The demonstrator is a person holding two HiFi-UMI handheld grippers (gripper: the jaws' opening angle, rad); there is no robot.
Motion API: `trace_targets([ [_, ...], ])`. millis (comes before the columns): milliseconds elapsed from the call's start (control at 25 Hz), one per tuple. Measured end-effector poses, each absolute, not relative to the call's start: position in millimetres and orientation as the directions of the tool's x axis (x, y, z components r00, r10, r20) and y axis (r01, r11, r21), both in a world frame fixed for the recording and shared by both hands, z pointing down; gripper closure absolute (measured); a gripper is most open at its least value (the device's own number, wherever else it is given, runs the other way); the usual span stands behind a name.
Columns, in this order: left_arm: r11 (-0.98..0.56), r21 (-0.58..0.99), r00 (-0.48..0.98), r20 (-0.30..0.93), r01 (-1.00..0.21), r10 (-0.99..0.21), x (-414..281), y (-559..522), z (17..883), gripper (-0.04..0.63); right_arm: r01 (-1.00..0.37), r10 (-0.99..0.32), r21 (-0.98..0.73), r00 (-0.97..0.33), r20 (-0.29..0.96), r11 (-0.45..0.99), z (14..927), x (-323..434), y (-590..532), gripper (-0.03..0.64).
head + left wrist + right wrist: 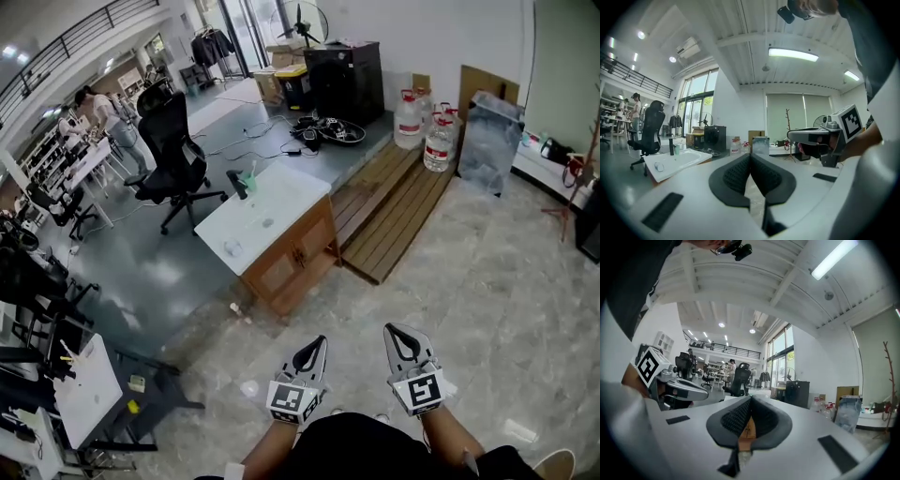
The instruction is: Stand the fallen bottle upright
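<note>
A white sink counter (281,202) on a wooden cabinet stands some way ahead of me. On it are a black tap (236,183), a small green cup (249,179) and a small pale thing (232,247) that lies flat, too small to tell what it is. Low in the head view, my left gripper (319,343) and right gripper (392,330) are held side by side over the tiled floor, far from the counter. Both are shut with nothing between the jaws. In the left gripper view the left gripper (751,157) points toward the counter (677,161). In the right gripper view the right gripper (750,400) points level into the room.
A black office chair (173,150) stands behind the counter. A wooden platform (394,206) runs to the right of it, with large water jugs (424,127) and a black cabinet (347,82) at its far end. Desks and people fill the far left. Racks stand at the near left.
</note>
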State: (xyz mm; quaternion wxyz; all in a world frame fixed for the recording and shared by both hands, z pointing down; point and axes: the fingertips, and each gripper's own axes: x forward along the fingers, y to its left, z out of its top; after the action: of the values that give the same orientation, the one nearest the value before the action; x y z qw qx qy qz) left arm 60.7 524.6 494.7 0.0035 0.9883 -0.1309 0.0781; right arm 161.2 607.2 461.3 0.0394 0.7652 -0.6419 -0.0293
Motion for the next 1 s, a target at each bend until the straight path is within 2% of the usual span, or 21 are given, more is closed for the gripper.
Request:
trace_targets([
  [160, -0.961, -0.011, 0.950, 0.149, -0.275, -0.274, 44.7, 501.4, 493.6, 0.578, -0.974, -0.974, 0.081, 0.201, -0.106, -0.210, 447.8, 149.1, 587.5, 0.600],
  [200, -0.958, -0.004, 0.948, 0.147, -0.285, -0.283, 40.9, 494.5, 493.6, 0.578, -0.972, -0.970, 0.073, 0.212, -0.119, -0.222, 445.5, 145.8, 582.8, 0.562],
  [280, -0.953, 0.009, 0.944, 0.143, -0.302, -0.298, 33.1, 480.5, 494.4, 0.578, -0.969, -0.964, 0.064, 0.229, -0.134, -0.239, 443.4, 138.8, 572.1, 0.415],
  [440, -0.953, 0.013, 0.944, 0.143, -0.302, -0.297, 15.6, 457.3, 496.0, 0.578, -0.961, -0.952, 0.052, 0.261, -0.156, -0.272, 440.4, 125.7, 550.5, 0.287],
  [520, -0.954, 0.013, 0.945, 0.141, -0.300, -0.296, 5.7, 448.3, 495.0, 0.578, -0.957, -0.951, 0.056, 0.275, -0.142, -0.285, 440.0, 118.3, 541.2, 0.190],
  [560, -0.954, 0.013, 0.945, 0.138, -0.301, -0.296, 1.1, 444.1, 494.2, 0.578, -0.956, -0.953, 0.061, 0.278, -0.124, -0.287, 440.4, 114.9, 536.7, 0.165],
  [800, -0.946, 0.008, 0.938, 0.134, -0.323, -0.319, -20.0, 419.9, 495.4, 0.578, -0.961, -0.965, 0.098, 0.253, -0.076, -0.260, 450.0, 99.0, 510.6, 0.140],
  [1000, -0.938, 0.026, 0.928, 0.153, -0.347, -0.339, -17.5, 400.7, 504.8, 0.578, -0.961, -0.962, 0.081, 0.260, -0.081, -0.266, 445.1, 109.6, 484.3, 0.052],
])
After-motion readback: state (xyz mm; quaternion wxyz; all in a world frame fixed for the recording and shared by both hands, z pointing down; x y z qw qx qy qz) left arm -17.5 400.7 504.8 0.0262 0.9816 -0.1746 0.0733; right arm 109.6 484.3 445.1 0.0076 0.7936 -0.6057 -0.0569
